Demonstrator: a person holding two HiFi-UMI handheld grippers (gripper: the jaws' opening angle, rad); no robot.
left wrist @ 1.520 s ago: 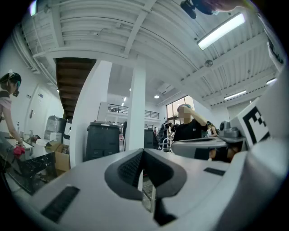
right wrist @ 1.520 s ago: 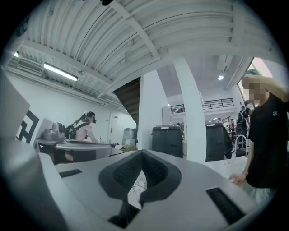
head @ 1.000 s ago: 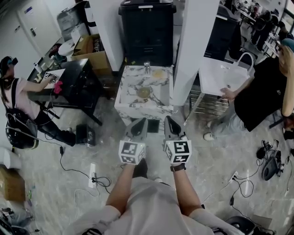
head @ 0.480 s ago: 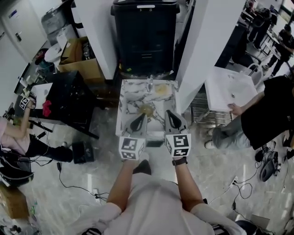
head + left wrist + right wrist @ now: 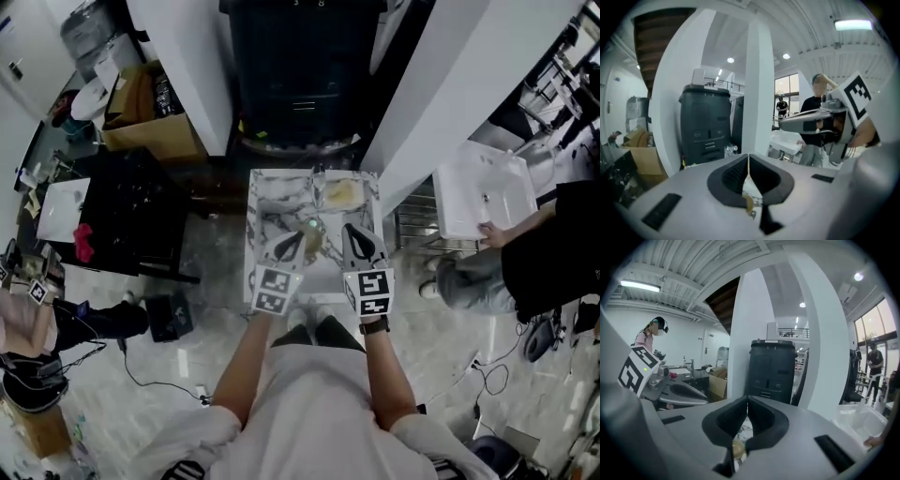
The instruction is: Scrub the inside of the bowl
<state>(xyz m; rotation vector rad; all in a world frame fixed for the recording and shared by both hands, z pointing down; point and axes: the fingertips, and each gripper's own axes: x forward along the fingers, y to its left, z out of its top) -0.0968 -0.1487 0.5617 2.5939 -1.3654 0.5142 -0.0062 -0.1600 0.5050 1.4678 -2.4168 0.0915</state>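
- While both grippers hang over the near part of the marble-patterned counter [image 5: 267,202], each is clenched on nothing.
- The left gripper [image 5: 292,240] points away from the person. In the left gripper view, the dark pads [image 5: 736,173] of this gripper [image 5: 748,161] meet in a thin line with nothing between them.
- The right gripper [image 5: 350,232] lies beside it, and its own view shows the jaws of this gripper [image 5: 747,404] pressed together the same way, also empty.
- The bowl [image 5: 312,228], small and tan, sits on the marble top between the two gripper tips. Whether either tip touches it cannot be told.
- A pale yellow item [image 5: 339,192], too small to name, lies on the counter's far right part, beyond the bowl.
- A black bin [image 5: 302,66] stands behind the counter, between white pillars [image 5: 469,84].
- Off to the right, a person's hand [image 5: 489,232] is at the edge of a white basin [image 5: 483,192], well apart from the counter.
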